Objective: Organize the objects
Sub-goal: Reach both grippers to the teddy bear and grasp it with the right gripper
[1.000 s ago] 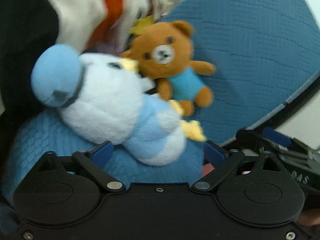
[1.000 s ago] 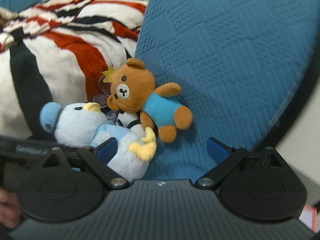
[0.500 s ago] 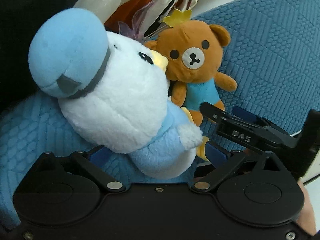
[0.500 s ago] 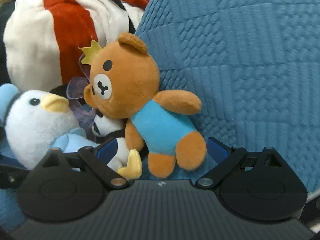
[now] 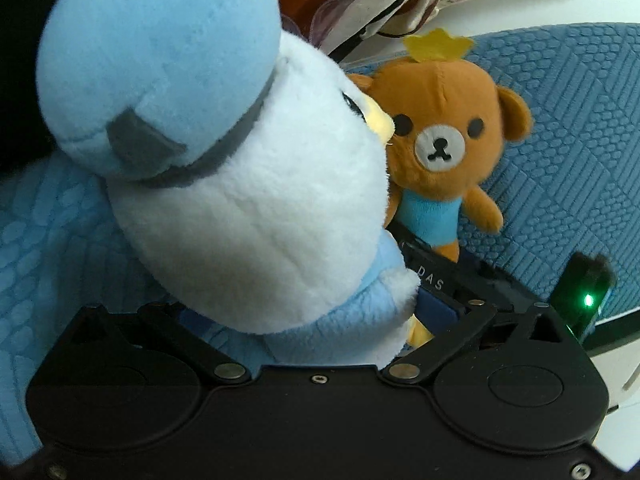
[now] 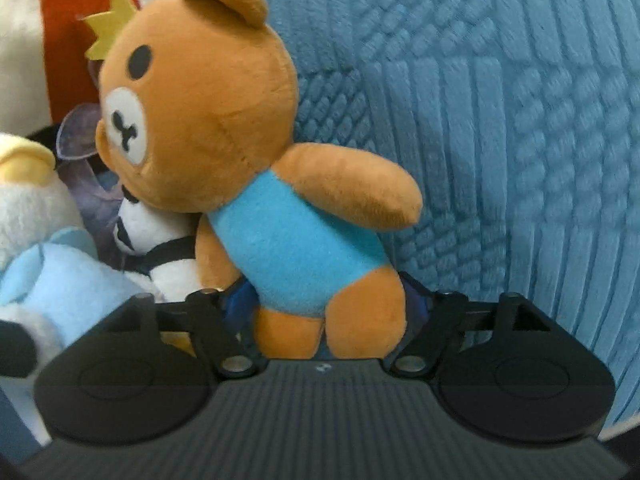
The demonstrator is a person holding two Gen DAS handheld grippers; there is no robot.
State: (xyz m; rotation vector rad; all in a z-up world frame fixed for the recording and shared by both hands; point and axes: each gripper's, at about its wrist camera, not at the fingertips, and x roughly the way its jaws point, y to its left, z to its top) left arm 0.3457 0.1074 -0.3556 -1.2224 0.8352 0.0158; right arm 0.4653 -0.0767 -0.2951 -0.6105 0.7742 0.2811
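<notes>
Two plush toys sit between two sets of fingers here, one toy per tool. On the left, the left gripper (image 5: 296, 320) has the white-and-blue penguin plush (image 5: 248, 184) filling the gap between its jaws, its pale blue body pressed down at the finger roots; I cannot tell whether the jaws have truly closed on it or only bracket it. To grip well, the squeeze should land on the body rather than the loose fluff, since soft pile slips. Just right of the penguin leans the brown bear plush (image 6: 224, 152), upright against the blue quilted cushion (image 6: 500, 128). The right gripper (image 6: 328, 308) has its jaws drawn in narrow on the bear's legs, pads touching both thighs. Lifting straight away from the cushion should keep the bear from snagging the small black-and-white plush (image 6: 152, 236) tucked beside it.
</notes>
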